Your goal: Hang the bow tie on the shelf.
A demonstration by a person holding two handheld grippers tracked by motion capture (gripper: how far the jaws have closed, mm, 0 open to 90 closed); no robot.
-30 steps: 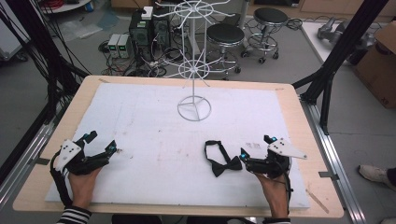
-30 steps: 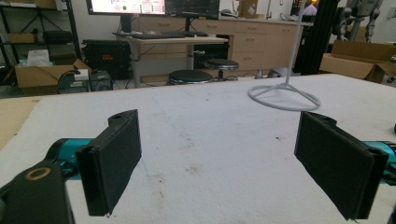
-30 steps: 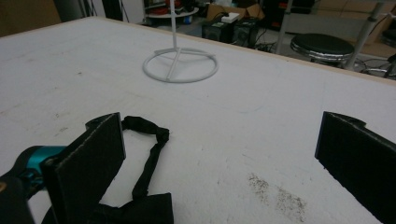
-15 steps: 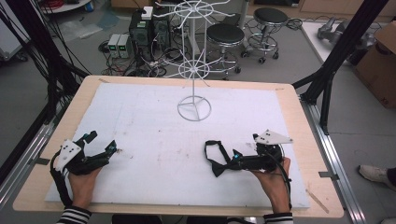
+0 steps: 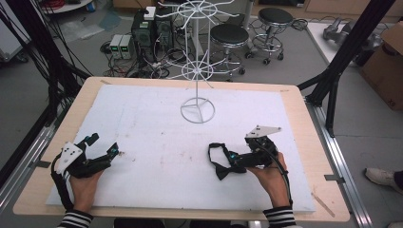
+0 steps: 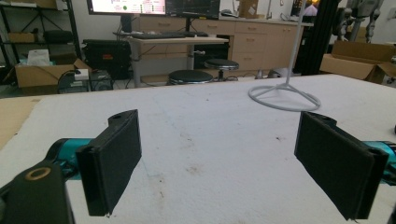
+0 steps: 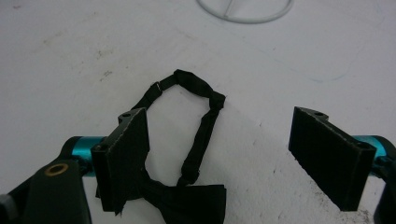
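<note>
Black bow tie (image 5: 220, 162) with thin neck strap (image 7: 201, 135) looped into closed ring, lying flat on white mat. Bow part (image 7: 187, 198) sits low between jaws of right gripper (image 7: 224, 158), partly behind its left jaw; strap loop stretches away ahead of jaws. Nothing pinches it; fabric limp, slightly crumpled at loop's far end.
</note>
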